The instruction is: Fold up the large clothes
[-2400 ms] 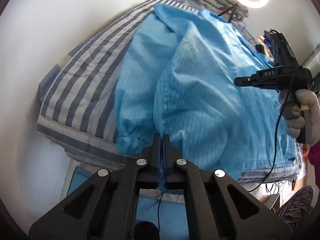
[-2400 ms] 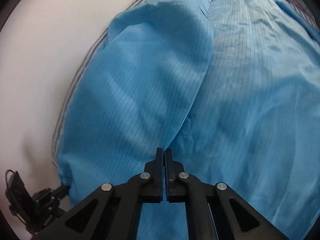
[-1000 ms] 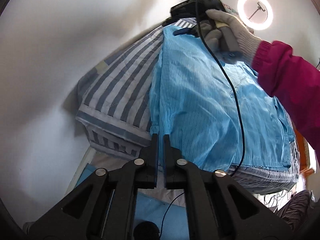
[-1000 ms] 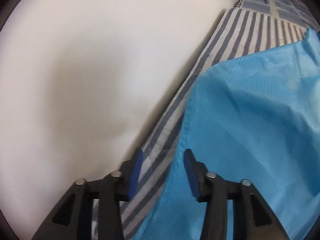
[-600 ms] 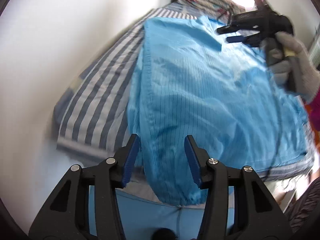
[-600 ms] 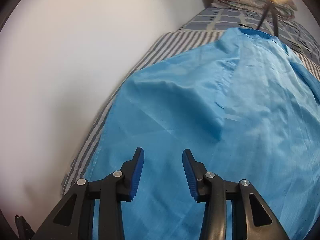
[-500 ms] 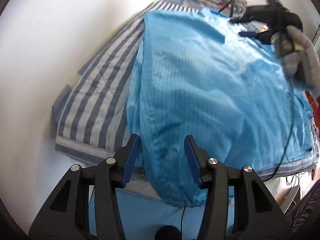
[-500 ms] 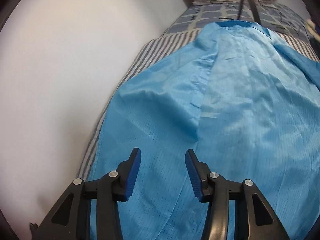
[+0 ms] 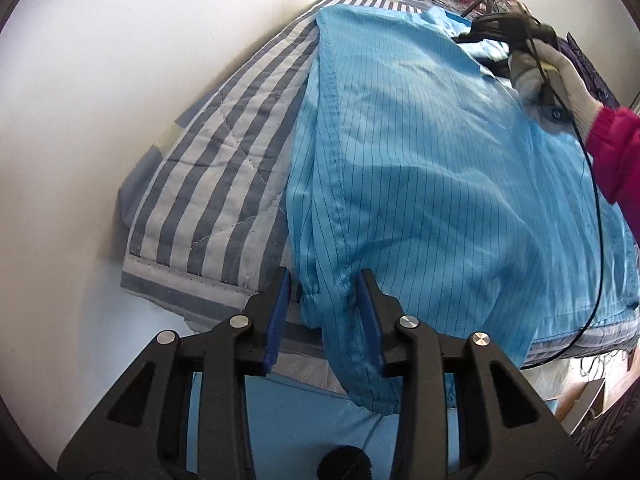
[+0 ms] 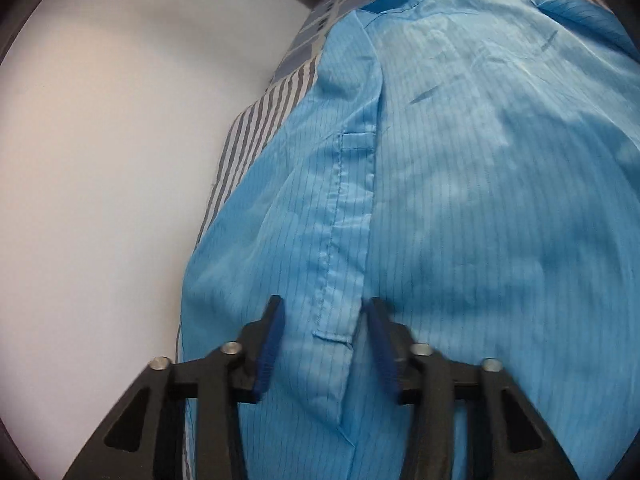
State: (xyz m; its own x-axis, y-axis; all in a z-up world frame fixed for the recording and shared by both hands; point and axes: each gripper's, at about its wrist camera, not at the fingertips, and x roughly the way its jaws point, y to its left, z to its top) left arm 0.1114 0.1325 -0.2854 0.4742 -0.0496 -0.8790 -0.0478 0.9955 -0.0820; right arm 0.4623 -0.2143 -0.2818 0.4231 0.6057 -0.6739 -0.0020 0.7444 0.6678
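Since the thin, slippery blue pinstriped coat [image 9: 420, 168] is limp, grab seams: left gripper [image 9: 326, 320] closing around the near cuff, right gripper [image 10: 326, 340] closing around the placket, neither pinching yet.

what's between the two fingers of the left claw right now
In the left wrist view, the cuff end of the blue garment hangs between the closing left claw fingers, pads not yet pressing.

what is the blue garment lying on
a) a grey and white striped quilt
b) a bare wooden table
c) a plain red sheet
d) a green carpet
a: in the left wrist view the blue garment is spread over a grey and white striped quilt, whose stripes show along its edge by the wall.
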